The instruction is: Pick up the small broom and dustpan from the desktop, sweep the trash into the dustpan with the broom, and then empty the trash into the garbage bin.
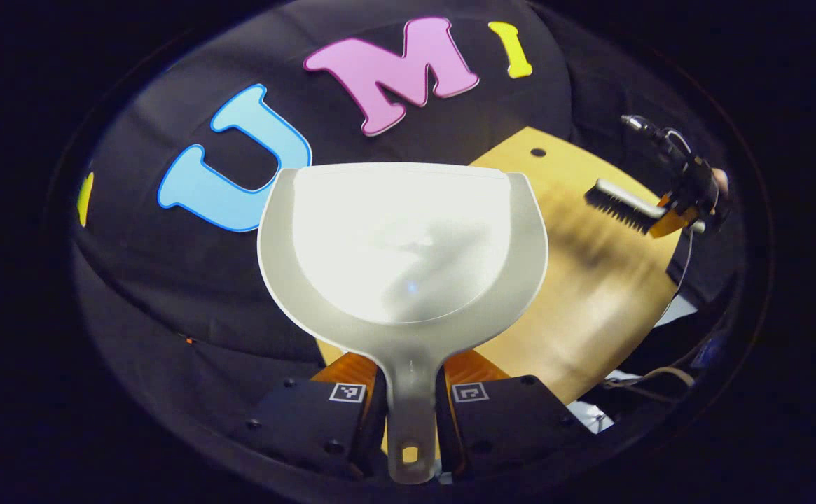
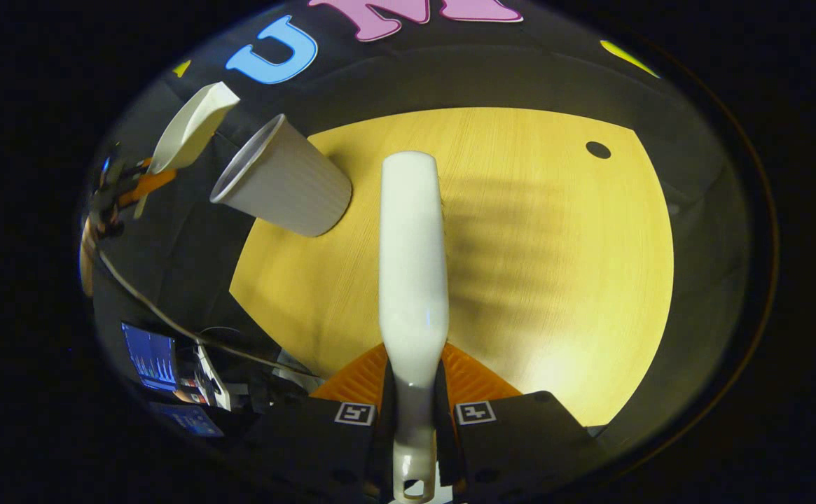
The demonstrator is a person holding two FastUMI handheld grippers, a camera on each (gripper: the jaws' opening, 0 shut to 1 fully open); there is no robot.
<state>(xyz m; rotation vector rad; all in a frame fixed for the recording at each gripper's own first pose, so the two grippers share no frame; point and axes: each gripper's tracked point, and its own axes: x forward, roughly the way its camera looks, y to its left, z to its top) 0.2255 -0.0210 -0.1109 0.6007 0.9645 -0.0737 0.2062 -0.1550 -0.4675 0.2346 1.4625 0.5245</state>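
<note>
A white dustpan [image 1: 408, 238] fills the middle of the left gripper view. My left gripper [image 1: 411, 392] is shut on its handle, and the pan looks bare inside. In the right gripper view my right gripper [image 2: 415, 399] is shut on the handle of the small white broom [image 2: 413, 266], which points forward over the wooden table [image 2: 555, 245]. A white ribbed garbage bin [image 2: 281, 178] stands at the table's far left edge. Past it, the dustpan [image 2: 187, 129] is held tilted by the left gripper [image 2: 131, 185]. Far right, the broom's black bristles [image 1: 618, 208] hang from the right gripper [image 1: 681, 210] above the table [image 1: 590, 294].
The table has a small dark hole [image 2: 597, 150] near its far right corner. Lit screens [image 2: 150, 364] and cables [image 2: 169, 318] lie below the table's left side. Black cloth walls the booth behind.
</note>
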